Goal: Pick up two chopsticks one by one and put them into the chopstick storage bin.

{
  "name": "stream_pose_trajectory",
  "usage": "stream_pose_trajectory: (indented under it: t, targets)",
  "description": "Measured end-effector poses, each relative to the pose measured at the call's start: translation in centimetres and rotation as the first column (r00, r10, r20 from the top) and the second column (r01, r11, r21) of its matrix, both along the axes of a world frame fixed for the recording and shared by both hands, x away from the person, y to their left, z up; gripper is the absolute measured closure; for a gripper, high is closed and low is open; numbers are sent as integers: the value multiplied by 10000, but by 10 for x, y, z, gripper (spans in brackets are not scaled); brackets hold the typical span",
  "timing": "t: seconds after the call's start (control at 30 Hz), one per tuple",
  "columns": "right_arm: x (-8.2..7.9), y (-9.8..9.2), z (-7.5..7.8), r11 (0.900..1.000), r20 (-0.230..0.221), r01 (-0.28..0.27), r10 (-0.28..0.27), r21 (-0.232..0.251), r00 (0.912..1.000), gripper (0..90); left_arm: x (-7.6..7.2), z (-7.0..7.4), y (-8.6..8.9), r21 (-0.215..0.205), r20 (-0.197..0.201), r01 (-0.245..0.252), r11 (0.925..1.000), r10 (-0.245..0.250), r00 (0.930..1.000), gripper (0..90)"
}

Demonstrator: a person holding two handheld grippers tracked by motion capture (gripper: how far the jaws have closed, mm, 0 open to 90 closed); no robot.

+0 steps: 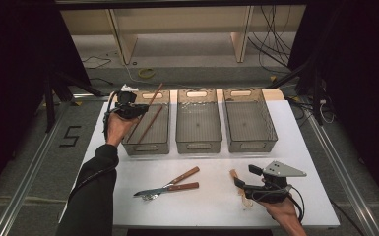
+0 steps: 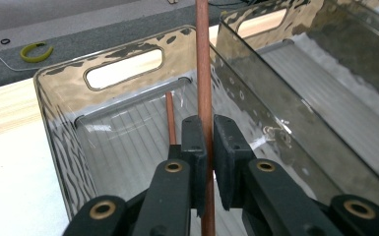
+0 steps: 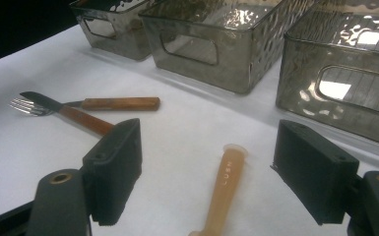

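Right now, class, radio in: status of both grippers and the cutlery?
Left gripper shut on chopstick, over left bin. Right gripper open around pale handle. Knife, fork waiting. Nothing in the way.

A black "5" (image 1: 70, 136) is marked on the grey floor (image 1: 39, 123) left of the surface — large and blocky. The pale handle (image 3: 225, 186) lying on the white surface carries small embossed letters — too small to read surely.
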State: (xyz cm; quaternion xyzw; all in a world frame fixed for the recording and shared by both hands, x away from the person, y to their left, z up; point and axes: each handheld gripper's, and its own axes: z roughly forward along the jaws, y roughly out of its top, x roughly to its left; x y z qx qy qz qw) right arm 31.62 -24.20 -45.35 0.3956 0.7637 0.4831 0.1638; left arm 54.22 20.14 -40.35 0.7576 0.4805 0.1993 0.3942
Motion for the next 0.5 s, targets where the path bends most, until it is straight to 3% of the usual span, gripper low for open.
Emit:
stream_pose_trajectory:
  t: [0.2,0.33,0.5]
  targets:
    - [0,0,0,10000,9,-9,9,1,10000,274,0,-6,0,50,-93,43,10000,-42,9999,832]
    - [0,0,0,10000,13,-13,13,0,10000,274,0,-13,1,66,-374,97,9999,-94,9993,821]
    - [0,0,0,10000,-6,-4,4,-6,10000,274,-5,-9,4,-834,-345,-6,9965,-23,9994,686]
